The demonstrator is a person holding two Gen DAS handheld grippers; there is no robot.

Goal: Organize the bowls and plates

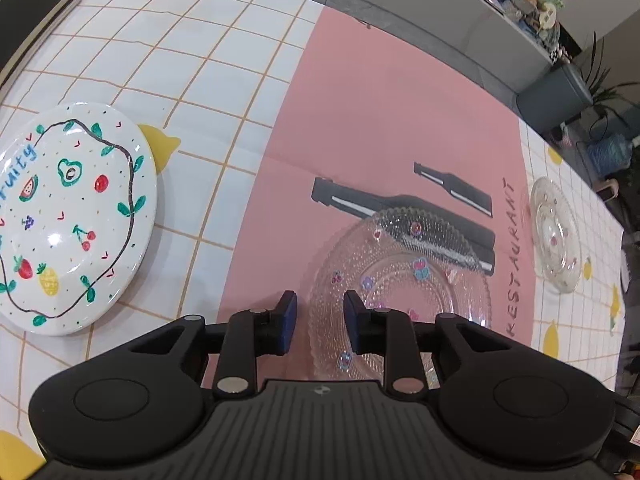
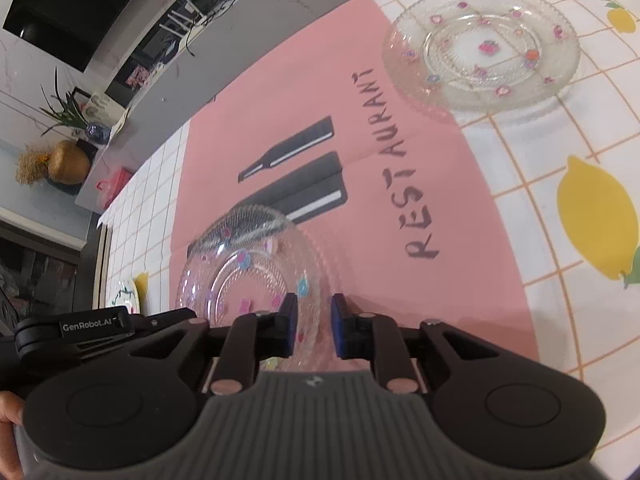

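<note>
The clear, bead-textured glass plate with small coloured fruit marks [image 1: 400,288] lies on the pink paper mat with the RESTAURANT lettering [image 1: 380,120], just ahead of our left tongs [image 1: 320,322] and our right tongs [image 2: 314,326]. Our left tongs stand apart astride its near-left rim, the blue pads [image 1: 289,316] clear of the glass; our right tongs stand narrowly apart over the opposite rim, and we cannot tell whether anything is pinched there, though a gap shows between the pads. A second clear glass plate with pink flower marks [image 2: 484,52] sits well beyond our right tongs, and a white ceramic plate painted with fruit [image 1: 72,220] lies off to the side of our left tongs on the lemon-print counter [image 2: 592,220]. We judge the risk to be slick, thin glass: a shallow bite on the rim could slip, tilting the plate or skidding it across the mat, and uneven lifting between our two tongs could twist it loose
</note>
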